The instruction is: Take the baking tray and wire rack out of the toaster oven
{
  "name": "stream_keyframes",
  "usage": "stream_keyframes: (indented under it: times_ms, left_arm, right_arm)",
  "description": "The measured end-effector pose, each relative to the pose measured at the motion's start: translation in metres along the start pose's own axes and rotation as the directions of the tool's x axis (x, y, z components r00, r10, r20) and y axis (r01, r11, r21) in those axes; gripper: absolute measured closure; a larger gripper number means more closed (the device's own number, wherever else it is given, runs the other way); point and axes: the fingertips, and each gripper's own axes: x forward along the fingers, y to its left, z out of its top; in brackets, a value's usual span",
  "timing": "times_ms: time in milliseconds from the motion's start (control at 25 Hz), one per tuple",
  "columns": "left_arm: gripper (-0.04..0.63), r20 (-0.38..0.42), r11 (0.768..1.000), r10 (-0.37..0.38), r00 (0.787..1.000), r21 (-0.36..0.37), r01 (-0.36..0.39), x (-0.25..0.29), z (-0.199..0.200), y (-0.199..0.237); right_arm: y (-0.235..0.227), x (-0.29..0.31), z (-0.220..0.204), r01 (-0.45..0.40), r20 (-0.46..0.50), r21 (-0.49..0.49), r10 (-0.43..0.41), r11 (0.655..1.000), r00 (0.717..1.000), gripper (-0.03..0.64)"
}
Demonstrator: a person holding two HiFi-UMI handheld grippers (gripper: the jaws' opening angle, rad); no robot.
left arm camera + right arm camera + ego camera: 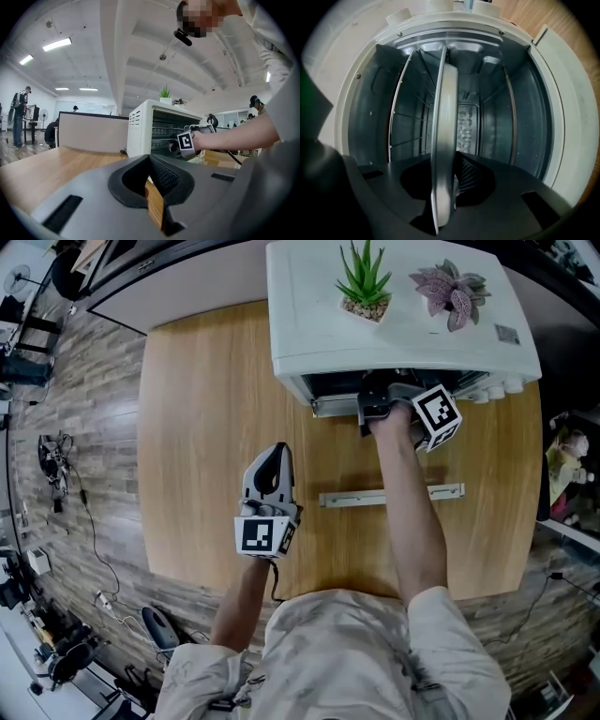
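Observation:
A white toaster oven [403, 334] stands at the far side of the wooden table [206, 427], its glass door folded down with the handle bar [389, 495] toward me. My right gripper [375, 409] reaches into the oven mouth. In the right gripper view the picture is rolled, so the grey baking tray [444, 140] stands edge-on, and the right gripper [450, 187] is shut on its front rim. The wire rack [404, 108] sits in the slot beside the tray, untouched. My left gripper [272, 456] hovers over the table in front of the oven, shut and holding nothing [150, 180].
A green plant [364, 282] and a purple plant [450, 292] sit on the oven's top. Oven knobs [499, 388] line its right front. The open door takes up the table in front of the oven. People stand far off [18, 117].

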Motion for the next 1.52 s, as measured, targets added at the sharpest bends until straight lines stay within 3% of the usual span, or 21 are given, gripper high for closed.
stream_keyframes:
  times_ms: [560, 920, 1520]
  left_arm:
    - [0.581, 0.022, 1.0, 0.0, 1.0, -0.01, 0.0, -0.006, 0.005, -0.004]
    - [0.581, 0.065, 1.0, -0.008, 0.998, -0.013, 0.009, -0.019, 0.02, -0.013]
    - [0.581, 0.116, 0.998, 0.044, 0.992, -0.044, -0.039, -0.065, 0.03, -0.001]
  right_arm:
    - [-0.003, -0.017, -0.003, 0.034, -0.002, 0.027, -0.034, 0.999, 0.999, 0.541]
    - [-0.009, -0.061, -0.008, 0.069, -0.02, 0.024, -0.068, 0.997, 0.997, 0.552]
    - [-0.026, -0.148, -0.017, 0.149, -0.031, 0.03, -0.148, 0.988, 0.988, 0.574]
